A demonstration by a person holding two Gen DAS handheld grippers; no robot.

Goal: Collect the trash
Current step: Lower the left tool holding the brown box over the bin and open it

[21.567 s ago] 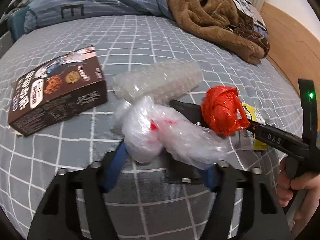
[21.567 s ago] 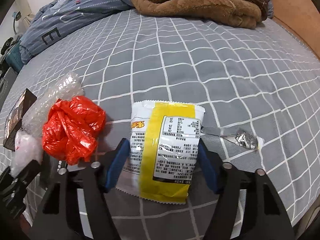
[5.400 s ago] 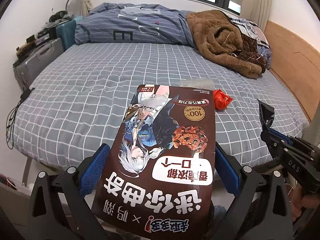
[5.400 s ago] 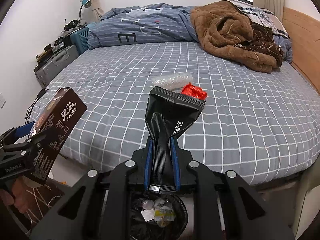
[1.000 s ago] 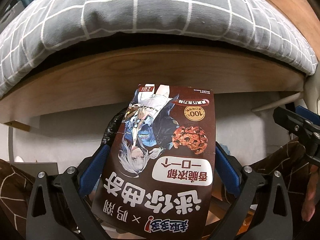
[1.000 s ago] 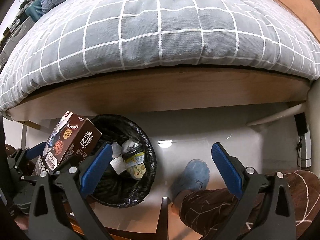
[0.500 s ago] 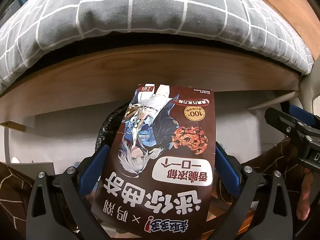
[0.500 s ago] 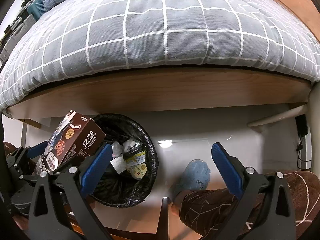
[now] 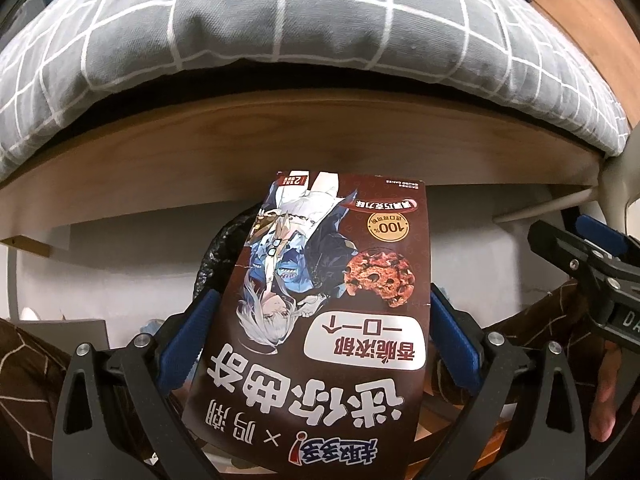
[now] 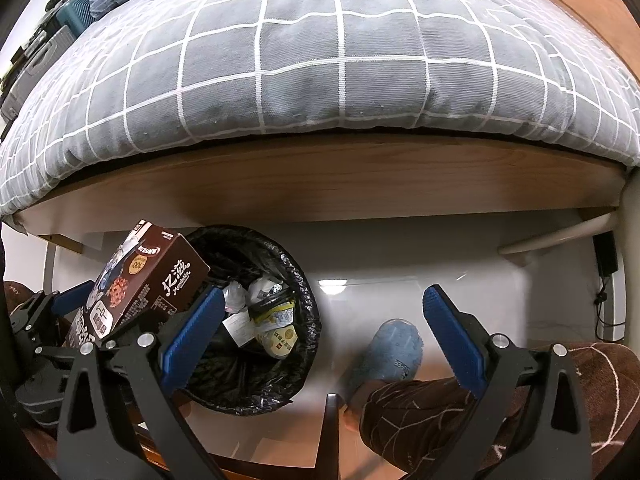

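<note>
Left claw [image 9: 320,344] clamped on a brown cookie box [image 9: 320,312] (print upside down), held over the black-lined trash bin [image 10: 256,320] at lower left of the right-wrist frame; right claw [image 10: 320,332] spread wide, empty, below the bed [image 10: 340,60].

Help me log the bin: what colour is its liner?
Black; the trash bin has a glossy black plastic liner, seen best in the right wrist view.

Dim indoor light, deep shadow under mattress [image 10: 340,60], floor glare, strong fisheye edge warp.
</note>
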